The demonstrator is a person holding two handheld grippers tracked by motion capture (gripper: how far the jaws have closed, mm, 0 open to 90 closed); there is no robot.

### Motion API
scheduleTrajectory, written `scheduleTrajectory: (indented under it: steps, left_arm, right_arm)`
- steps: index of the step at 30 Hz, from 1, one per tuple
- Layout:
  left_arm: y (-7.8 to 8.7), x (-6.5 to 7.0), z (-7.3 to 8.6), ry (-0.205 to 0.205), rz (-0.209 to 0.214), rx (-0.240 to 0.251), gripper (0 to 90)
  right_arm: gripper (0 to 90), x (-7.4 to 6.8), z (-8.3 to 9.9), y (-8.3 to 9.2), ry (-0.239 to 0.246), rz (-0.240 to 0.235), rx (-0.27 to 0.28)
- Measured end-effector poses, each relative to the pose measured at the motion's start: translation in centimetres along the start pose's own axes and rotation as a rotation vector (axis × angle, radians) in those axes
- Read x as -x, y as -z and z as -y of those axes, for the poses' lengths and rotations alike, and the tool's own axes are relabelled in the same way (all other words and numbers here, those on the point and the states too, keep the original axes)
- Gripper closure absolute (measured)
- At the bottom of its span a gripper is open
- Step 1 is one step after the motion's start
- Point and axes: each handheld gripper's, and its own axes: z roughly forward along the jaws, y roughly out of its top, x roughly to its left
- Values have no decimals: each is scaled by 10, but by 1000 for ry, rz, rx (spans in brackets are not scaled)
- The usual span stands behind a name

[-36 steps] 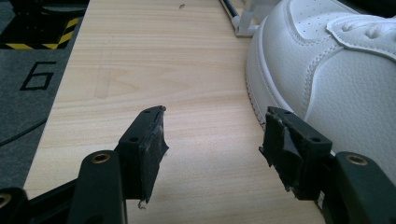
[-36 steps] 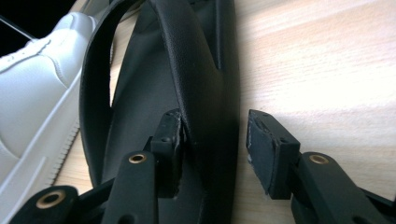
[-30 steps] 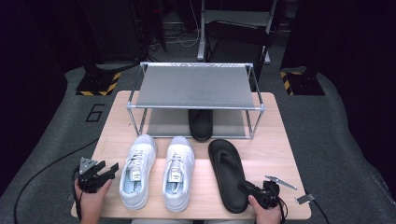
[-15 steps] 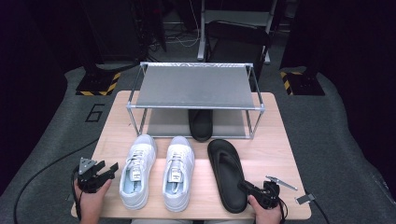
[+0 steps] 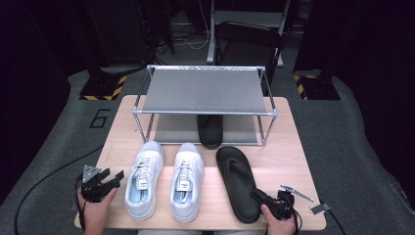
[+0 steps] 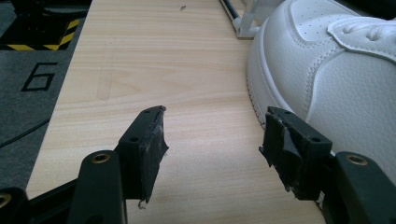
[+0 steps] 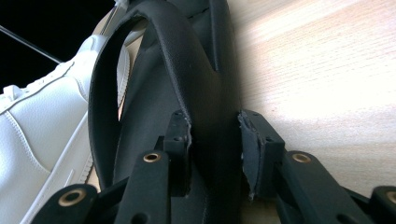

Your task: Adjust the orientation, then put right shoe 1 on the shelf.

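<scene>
While its jaws had just been closing, the right tool [image 5: 260, 196] was set astride the black sandal's [image 5: 238, 182] heel edge, its long axis pointing away toward the rack [image 5: 205, 90]; whether the pads pressed could not be told.

R hand-held gripper [image 7: 215, 149]: its 2 black jaws rise from the bottom edge, w/ the edge of a black flip-flop [image 7: 187, 84] between them. Jaws have just been closing; the L pad sits against the sandal's inner face, the R pad looks just off its outer rim w/ a thin gap. Sandal strap arches up and away to the far side. White sneaker [image 7: 42, 135] lies just beside the sandal at L. Pale wood tabletop [image 7: 327, 70] fills the R, brightly lit.
</scene>
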Motion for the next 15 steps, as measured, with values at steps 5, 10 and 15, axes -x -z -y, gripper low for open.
scheduleTrajectory:
  steps: [5,10,15]
  left_arm:
    - [0,0,0,3,-1,3,383]
    - [0,0,0,-3,0,3,383]
    - [0,0,0,3,-1,2,383]
  right_arm:
    - [653,-1,-2,3,10,-1,11]
    - [653,-1,-4,5,11,0,16]
    - [652,-3,-10,6,4,7,31]
